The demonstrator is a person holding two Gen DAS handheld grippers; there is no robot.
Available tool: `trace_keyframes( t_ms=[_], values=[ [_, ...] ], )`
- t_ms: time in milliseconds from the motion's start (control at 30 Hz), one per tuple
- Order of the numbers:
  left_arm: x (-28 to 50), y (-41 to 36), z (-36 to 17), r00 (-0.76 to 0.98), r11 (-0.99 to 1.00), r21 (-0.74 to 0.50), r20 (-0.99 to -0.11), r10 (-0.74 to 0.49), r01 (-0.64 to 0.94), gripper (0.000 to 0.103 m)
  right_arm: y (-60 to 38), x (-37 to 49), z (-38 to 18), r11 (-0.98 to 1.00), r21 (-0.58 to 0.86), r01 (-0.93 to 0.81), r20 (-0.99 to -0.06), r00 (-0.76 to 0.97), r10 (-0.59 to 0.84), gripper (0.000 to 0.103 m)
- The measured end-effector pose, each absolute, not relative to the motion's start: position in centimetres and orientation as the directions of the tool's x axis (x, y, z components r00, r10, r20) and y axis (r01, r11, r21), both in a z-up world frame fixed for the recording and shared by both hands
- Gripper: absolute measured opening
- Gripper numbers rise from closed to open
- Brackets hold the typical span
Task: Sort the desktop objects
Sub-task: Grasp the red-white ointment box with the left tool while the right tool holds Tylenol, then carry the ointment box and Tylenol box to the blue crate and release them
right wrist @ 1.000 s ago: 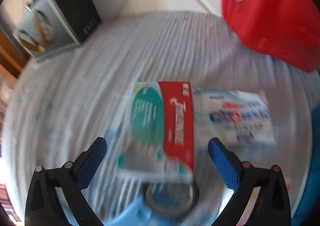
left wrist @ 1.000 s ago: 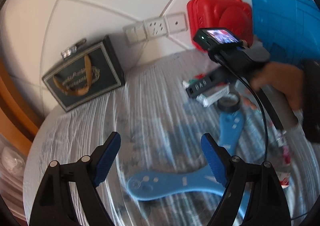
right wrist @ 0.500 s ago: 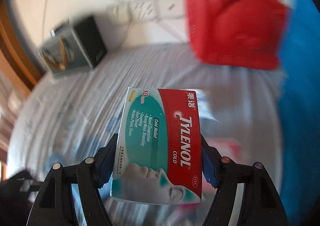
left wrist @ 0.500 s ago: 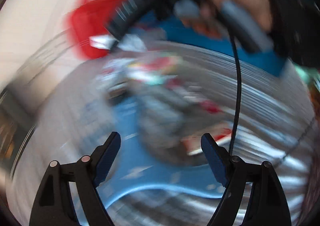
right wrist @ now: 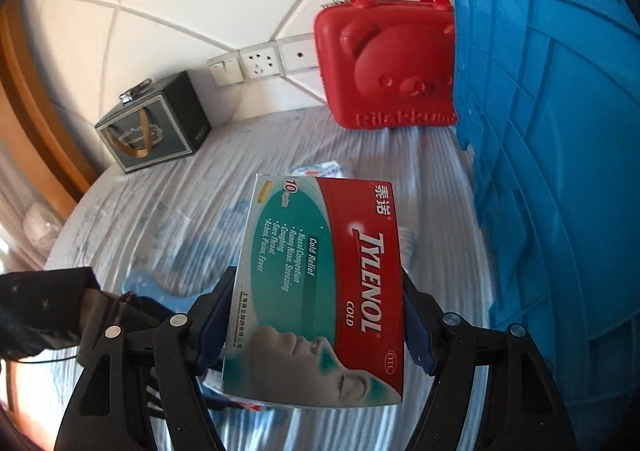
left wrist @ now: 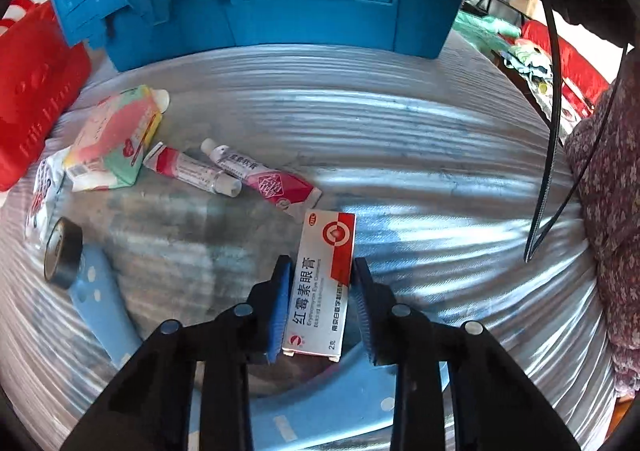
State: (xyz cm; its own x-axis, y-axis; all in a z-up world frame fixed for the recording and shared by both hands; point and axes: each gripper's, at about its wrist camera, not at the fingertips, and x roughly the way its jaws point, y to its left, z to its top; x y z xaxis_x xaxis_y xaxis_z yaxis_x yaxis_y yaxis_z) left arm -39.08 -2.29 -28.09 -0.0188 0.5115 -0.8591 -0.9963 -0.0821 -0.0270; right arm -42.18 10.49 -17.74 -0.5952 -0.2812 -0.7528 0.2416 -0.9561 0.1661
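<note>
Fingers of left gripper (left wrist: 320,291) closing around white-red ointment box (left wrist: 323,283) lying on striped cloth (left wrist: 420,139), tubes (left wrist: 224,171) at 11 o'clock. Right gripper (right wrist: 316,315) clamps Tylenol box (right wrist: 320,291) aloft, blue crate (right wrist: 560,171) at 2 o'clock.

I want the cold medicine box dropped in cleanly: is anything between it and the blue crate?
Nothing visible. The right gripper holds the cold medicine box above the table, and the blue crate stands right beside it with only open air between.

Left gripper (left wrist: 320,303) closing around a slim box, right gripper (right wrist: 316,327) clamped on a carton.
</note>
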Motion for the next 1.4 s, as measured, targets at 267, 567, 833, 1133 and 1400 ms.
trace_keyframes(
  t_ms=[267, 567, 833, 1133, 1400],
  values=[
    [-35.0, -3.0, -24.7, -0.286, -0.369, 0.099, -0.821, 0.494, -0.924, 0.026, 10.9, -41.0, -15.2, -0.964, 0.128, 0.232, -0.704, -0.664, -0.253, 0.073],
    [-32.9, -4.0, -10.1, -0.628, -0.683, 0.207, -0.634, 0.451, -0.700, 0.026, 12.1, -34.6, -7.7, -0.963, 0.145, 0.229, -0.583, -0.766, -0.270, 0.073],
    [-28.9, 3.8, 2.6, -0.739, -0.704, 0.261, -0.391, 0.548, -0.660, 0.026, 16.0, -23.4, 1.0, -0.985, 0.090, 0.150, -0.424, -0.889, -0.174, 0.073],
    [-27.6, 16.9, 9.2, -0.757, -0.696, 0.306, -0.347, 0.553, -0.649, 0.026, 29.6, -17.0, 6.8, -0.993, 0.090, -0.074, -0.306, -0.951, 0.043, 0.073],
    [-28.9, 27.4, 11.7, -0.831, -0.752, 0.361, -0.313, 0.459, -0.552, 0.026, 41.0, -19.6, 7.3, -0.990, 0.092, -0.108, -0.366, -0.928, 0.067, 0.073]
  ],
)
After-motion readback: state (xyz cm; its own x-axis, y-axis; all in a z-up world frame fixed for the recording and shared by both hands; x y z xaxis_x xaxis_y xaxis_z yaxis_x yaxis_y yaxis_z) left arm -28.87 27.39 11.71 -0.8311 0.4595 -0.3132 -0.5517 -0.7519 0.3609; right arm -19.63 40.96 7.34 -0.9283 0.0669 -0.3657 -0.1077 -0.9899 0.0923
